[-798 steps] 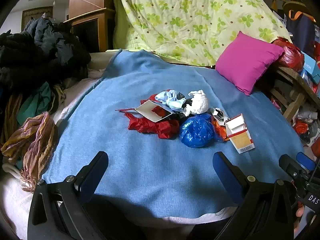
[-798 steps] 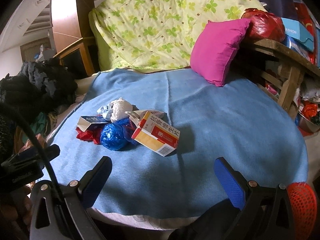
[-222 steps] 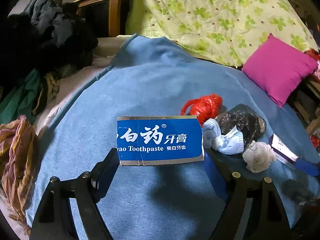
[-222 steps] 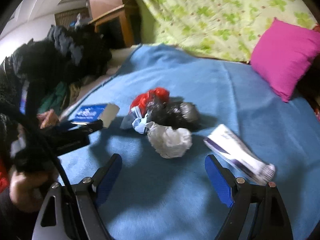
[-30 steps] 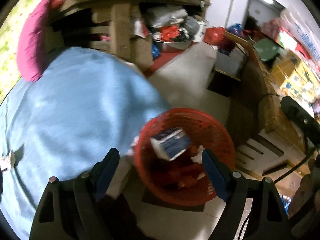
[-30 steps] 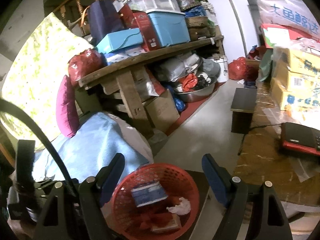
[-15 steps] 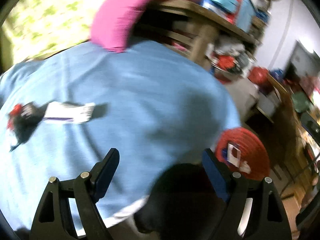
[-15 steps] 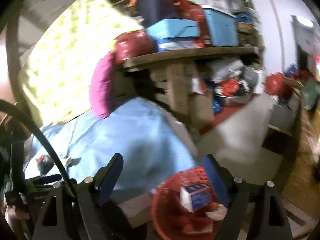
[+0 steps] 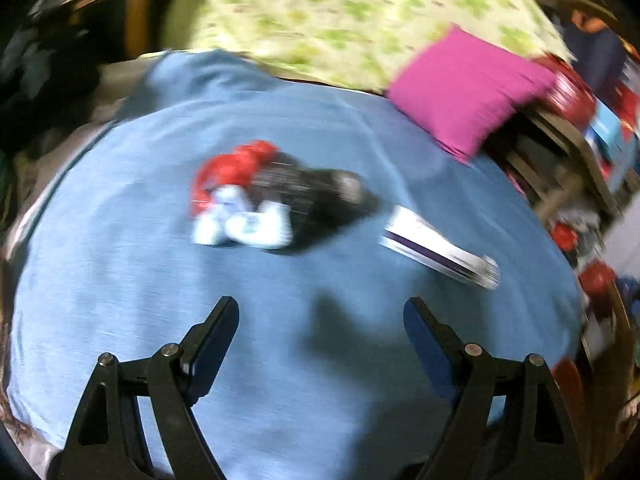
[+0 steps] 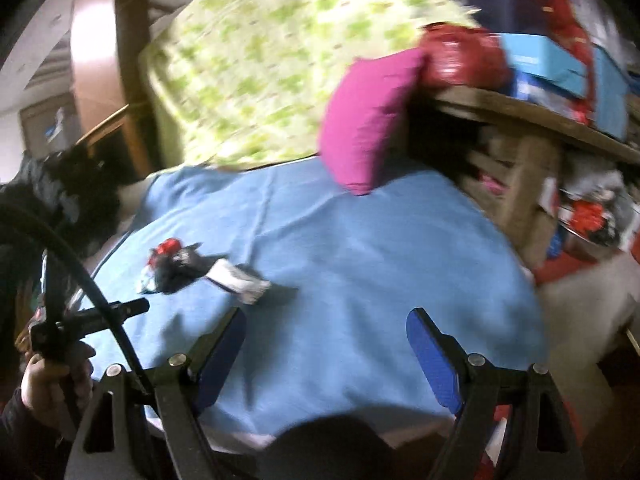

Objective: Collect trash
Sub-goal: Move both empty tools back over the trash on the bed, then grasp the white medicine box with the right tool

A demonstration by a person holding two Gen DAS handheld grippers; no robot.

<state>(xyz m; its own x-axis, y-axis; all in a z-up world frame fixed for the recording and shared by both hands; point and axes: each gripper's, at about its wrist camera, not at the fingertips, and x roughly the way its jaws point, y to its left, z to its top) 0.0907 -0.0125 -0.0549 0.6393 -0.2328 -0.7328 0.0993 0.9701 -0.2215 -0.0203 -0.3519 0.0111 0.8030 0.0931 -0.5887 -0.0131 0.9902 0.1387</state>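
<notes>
Both views are motion-blurred. A small trash pile lies on the blue blanket [image 9: 320, 380]: a red plastic bag [image 9: 236, 170], a black bag [image 9: 316, 196], a pale blue face mask [image 9: 244, 226] and a white and purple box [image 9: 440, 250]. My left gripper [image 9: 321, 322] is open and empty, hovering short of the pile. In the right wrist view the pile [image 10: 176, 266] and the box [image 10: 238, 280] lie at left. My right gripper [image 10: 326, 332] is open and empty above the blanket [image 10: 360, 260]. The left gripper [image 10: 132, 308] shows there at the left edge.
A magenta pillow [image 9: 468, 88] and a green floral quilt [image 9: 340, 16] lie at the back of the bed. Dark clothes [image 10: 60, 192] are heaped at left. A cluttered wooden shelf [image 10: 532, 116] stands to the right, with floor beyond the bed edge.
Both grippers have swung from the red basket on the floor back to the bed. The remaining trash pile is in front of the left gripper again. Both stay open and empty.
</notes>
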